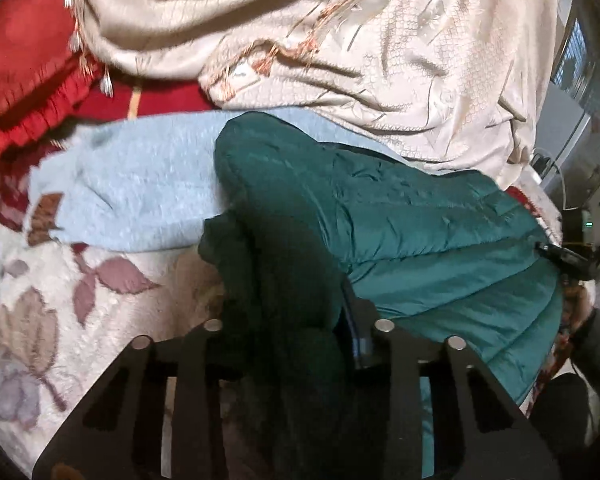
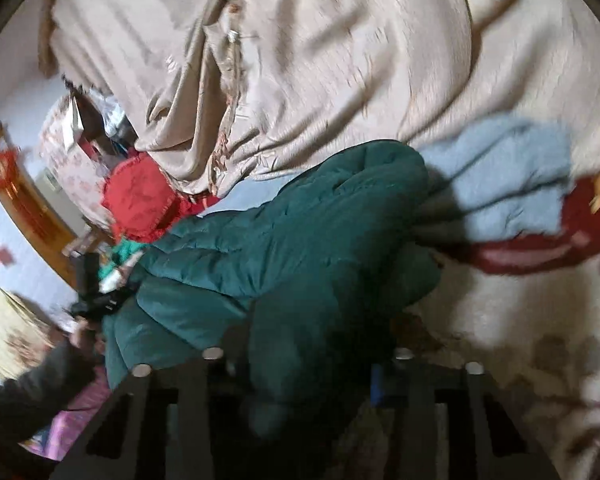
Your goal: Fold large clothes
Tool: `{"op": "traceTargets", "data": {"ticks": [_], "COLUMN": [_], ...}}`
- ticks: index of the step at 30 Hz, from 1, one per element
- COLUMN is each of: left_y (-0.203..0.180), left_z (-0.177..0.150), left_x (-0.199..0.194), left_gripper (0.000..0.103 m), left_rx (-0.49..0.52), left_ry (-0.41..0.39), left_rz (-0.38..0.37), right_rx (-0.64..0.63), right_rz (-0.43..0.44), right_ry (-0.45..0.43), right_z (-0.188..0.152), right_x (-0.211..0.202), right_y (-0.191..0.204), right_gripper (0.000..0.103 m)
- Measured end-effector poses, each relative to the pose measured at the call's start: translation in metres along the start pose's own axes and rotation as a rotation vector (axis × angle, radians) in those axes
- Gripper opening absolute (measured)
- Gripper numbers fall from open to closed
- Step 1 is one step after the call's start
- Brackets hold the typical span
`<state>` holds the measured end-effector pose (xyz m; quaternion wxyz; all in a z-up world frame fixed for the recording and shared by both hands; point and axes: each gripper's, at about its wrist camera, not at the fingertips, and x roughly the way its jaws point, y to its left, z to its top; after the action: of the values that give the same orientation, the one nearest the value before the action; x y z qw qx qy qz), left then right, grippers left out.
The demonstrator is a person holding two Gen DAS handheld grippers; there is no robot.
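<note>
Jacket (image 1: pixel 420 216), teal, quilted, bunched up

A: Any writing, labels or numbers you can make out?

B: None. The green quilted jacket (image 1: pixel 420 220) shows no tag or logo, and the red ornament (image 2: pixel 0 168) on the wooden door is too blurred to read.

A: And the small green light at the right edge?

B: Only a glow, no digits.

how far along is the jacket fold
Early to midway. Done: the green jacket is bunched on the floral blanket, no neat fold visible. In hand: both tongs, left and right, grip its fabric. Left: flatten and finish folding; the blue garment and beige cloth lie unfolded.
</note>
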<state>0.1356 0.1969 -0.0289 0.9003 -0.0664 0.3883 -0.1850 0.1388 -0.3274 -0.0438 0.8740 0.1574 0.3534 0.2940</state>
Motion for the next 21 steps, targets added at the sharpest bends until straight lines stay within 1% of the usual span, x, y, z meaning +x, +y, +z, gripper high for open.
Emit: {"op": "traceTargets", "data": {"ticks": [2, 4, 8, 11, 13, 15, 16, 17, 18, 19, 21], "left_y": [-0.011, -0.022, -0.048, -0.07, -0.082, -0.086, -0.086, -0.084, -0.08, -0.075, -0.068], "left_z": [0.002, 0.002, 0.004, 0.005, 0.004, -0.001, -0.006, -0.01, -0.014, -0.015, -0.014], "left_x": [-0.011, -0.023, -0.046, -0.05, -0.038, -0.02, -0.007, 0.001, 0.005, 0.007, 0.003], "left_gripper": [0.029, 0.028, 0.028, 0.028, 0.028, 0.032, 0.04, 0.053, 0.058, 0.063, 0.064], "left_rx": [0.009, 0.015, 0.035, 0.034, 0.032, 0.014, 0.005, 0.002, -0.014, -0.041, -0.078], "left_ry": [-0.02, -0.038, -0.062, -0.068, -0.052, 0.003, 0.043, 0.063, 0.069, 0.072, 0.084], "left_rz": [0.016, 0.013, -0.039, -0.082, -0.105, -0.116, -0.092, -0.067, -0.051, -0.055, -0.07], "right_rx": [-0.032, -0.066, -0.11, -0.102, -0.066, 0.005, 0.079, 0.14, 0.215, 0.281, 0.338], "right_rz": [-0.049, -0.072, -0.112, -0.136, -0.142, -0.162, -0.17, -0.162, -0.16, -0.152, -0.155], "right_ry": [-0.021, -0.035, -0.052, -0.058, -0.028, 0.024, 0.066, 0.091, 0.105, 0.091, 0.04], "right_z": [0.002, 0.004, 0.01, 0.011, 0.004, -0.007, -0.016, -0.021, -0.027, -0.03, -0.029], "right_x": [-0.015, -0.031, -0.067, -0.091, -0.097, -0.092, -0.085, -0.081, -0.08, -0.084, -0.101], "right_y": [0.015, 0.028, 0.039, 0.03, 0.013, -0.008, -0.023, -0.034, -0.043, -0.049, -0.046], "right_gripper": [0.03, 0.029, 0.029, 0.029, 0.029, 0.033, 0.039, 0.048, 0.053, 0.056, 0.056]}}
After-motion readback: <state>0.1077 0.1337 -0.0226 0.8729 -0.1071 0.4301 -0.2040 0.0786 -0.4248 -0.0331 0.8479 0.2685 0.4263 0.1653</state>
